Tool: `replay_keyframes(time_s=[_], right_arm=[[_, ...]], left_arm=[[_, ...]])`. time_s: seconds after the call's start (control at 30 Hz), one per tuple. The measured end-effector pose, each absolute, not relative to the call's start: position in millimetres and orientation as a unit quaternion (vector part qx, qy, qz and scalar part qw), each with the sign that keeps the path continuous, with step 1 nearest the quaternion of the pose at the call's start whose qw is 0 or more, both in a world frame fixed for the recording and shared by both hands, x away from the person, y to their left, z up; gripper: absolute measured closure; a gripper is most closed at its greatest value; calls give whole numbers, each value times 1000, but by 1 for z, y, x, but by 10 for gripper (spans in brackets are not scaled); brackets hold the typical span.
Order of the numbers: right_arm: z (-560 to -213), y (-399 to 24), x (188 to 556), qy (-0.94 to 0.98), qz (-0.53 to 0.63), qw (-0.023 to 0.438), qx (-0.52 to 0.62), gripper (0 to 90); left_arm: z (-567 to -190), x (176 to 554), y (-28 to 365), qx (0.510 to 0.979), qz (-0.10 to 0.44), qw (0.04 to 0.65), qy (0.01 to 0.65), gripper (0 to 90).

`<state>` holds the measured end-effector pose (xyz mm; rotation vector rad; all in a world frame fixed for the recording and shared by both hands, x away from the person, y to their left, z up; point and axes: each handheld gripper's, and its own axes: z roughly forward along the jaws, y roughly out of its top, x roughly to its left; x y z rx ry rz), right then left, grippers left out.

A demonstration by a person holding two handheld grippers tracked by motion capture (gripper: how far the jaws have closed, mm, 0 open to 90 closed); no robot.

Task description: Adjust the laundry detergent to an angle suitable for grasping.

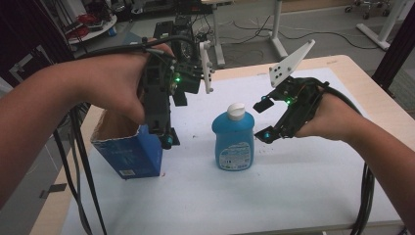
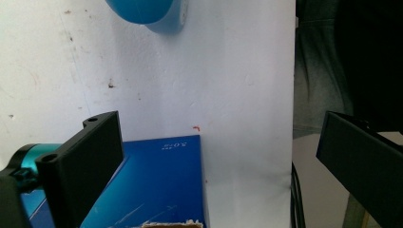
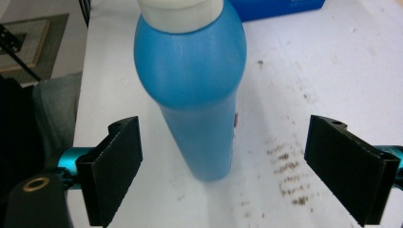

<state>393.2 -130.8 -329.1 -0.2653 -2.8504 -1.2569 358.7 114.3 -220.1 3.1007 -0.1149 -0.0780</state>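
The bottle stands upright on the table, just left of the right gripper and ahead of its spread jaws. The open box stands below the left gripper, well apart from the bottle, to its left.

The box bears small white print near its top edge, too blurred to read; the bottle label likewise.

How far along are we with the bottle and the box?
Done: the blue plastic bottle with a white cap stands upright on the white tabletop. In hand: nothing; right gripper open beside it, left gripper open over the torn-open blue cardboard box. Left: likely boxing the bottle.
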Motion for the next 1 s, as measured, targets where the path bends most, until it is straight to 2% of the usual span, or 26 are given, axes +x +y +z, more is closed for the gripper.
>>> replay_keyframes(time_s=[0.07,0.67,1.0], right_arm=[[-325,-132,393,-919,-385,3,-87,30],[-271,-135,388,-980,-184,-9,-77,9],[-251,-131,385,-989,-130,-17,-72,10]], left_arm=[[-220,358,115,999,-24,20,-34,17],[-220,360,114,999,-21,20,-37,18],[-220,361,113,999,-22,22,-36,17]])
